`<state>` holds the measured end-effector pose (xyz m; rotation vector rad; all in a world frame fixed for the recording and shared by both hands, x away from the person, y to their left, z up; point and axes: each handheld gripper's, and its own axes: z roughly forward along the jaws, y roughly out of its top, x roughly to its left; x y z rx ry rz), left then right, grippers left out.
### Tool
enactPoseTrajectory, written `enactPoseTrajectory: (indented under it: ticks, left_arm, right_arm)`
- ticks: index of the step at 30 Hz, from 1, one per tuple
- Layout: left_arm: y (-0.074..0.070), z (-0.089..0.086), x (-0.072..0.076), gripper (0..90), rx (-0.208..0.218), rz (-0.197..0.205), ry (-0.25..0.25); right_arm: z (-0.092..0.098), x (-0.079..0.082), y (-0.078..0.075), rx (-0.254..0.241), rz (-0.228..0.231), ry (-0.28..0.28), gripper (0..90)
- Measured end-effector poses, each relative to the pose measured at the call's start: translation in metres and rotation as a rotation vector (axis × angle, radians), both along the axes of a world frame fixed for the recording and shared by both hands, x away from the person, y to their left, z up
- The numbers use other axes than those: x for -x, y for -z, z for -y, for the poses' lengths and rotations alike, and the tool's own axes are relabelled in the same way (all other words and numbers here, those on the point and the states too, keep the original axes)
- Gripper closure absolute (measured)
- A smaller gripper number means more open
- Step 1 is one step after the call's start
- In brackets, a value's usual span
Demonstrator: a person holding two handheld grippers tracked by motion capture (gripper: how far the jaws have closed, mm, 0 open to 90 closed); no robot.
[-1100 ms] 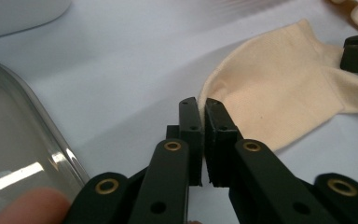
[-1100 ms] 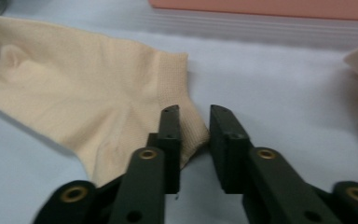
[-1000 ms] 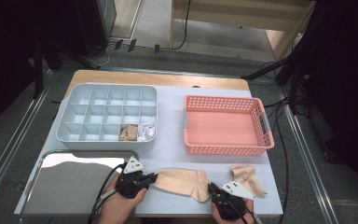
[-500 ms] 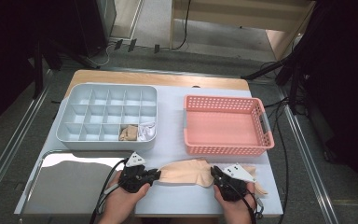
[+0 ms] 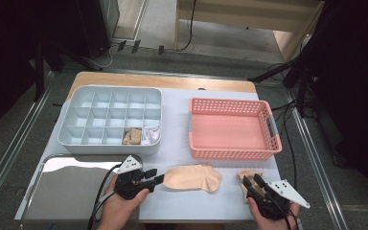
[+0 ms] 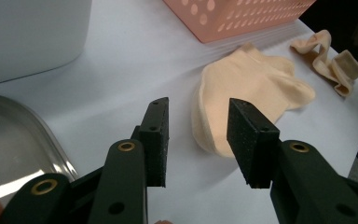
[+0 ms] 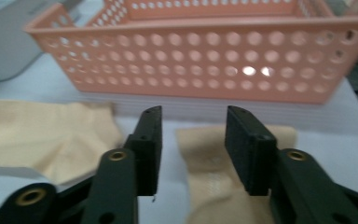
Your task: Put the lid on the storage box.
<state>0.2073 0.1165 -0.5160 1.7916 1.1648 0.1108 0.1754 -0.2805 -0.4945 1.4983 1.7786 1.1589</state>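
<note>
High view: lying flat on the white tabletop [image 5: 177, 139], just in front of the pink basket [image 5: 232, 128], the folded sock [image 5: 193, 177], long axis running across the tabletop. Sitting just left of that sock, the left gripper [image 5: 154, 179], tips aimed at its near end, jaws having just been opening, nothing between them. Hovering over a second, crumpled sock [image 5: 245, 178] to the right of the folded one, the right gripper [image 5: 254, 186], jaws likewise just opening, released.

Left gripper view: lying ahead and slightly right of the parted left gripper [image 6: 197, 133], the folded sock [image 6: 249, 95], no pad touching it.

Right gripper view: showing between and beyond the spread jaws of the right gripper [image 7: 192, 140], the crumpled sock [image 7: 212, 172], with the folded sock [image 7: 42, 135] off to its left. Judging by this, nearer to the crumpled sock: the right hand.
</note>
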Motion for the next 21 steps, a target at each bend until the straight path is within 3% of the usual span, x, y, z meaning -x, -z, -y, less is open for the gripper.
enactPoseTrajectory:
  ticks: [6, 8, 12, 14, 15, 17, 19, 21]
  left_arm:
    - [0.001, -0.005, 0.001, 58.7, 0.010, -0.001, -0.002]
    - [0.001, -0.006, 0.001, 58.8, 0.010, 0.004, -0.001]
    - [0.001, -0.006, 0.001, 59.0, 0.016, 0.004, 0.001]
    - [0.001, -0.007, 0.002, 59.1, 0.015, 0.005, 0.004]
    - [0.001, -0.007, 0.002, 59.1, 0.016, 0.005, 0.005]
    - [0.001, -0.006, 0.002, 59.2, 0.020, 0.008, 0.004]
    - [0.000, -0.006, 0.003, 59.2, 0.024, 0.011, 0.009]
    - [-0.001, -0.006, 0.004, 59.2, 0.022, 0.015, 0.013]
  right_arm:
    - [0.002, -0.003, 0.028, 0.054, -0.123, 0.052, 40.0]
    - [-0.001, -0.005, 0.033, 0.092, -0.119, 0.064, 39.8]
    - [-0.006, -0.005, 0.037, 0.194, -0.093, 0.086, 55.6]
    - [-0.003, -0.004, 0.038, 0.191, -0.078, 0.124, 76.5]
    - [-0.001, -0.004, 0.038, 0.195, -0.074, 0.134, 82.0]
    - [0.007, -0.006, 0.036, 0.143, -0.082, 0.125, 85.9]
    - [0.010, -0.007, 0.036, 0.133, -0.073, 0.123, 86.6]
    - [0.009, -0.005, 0.030, 0.116, -0.028, 0.098, 86.8]
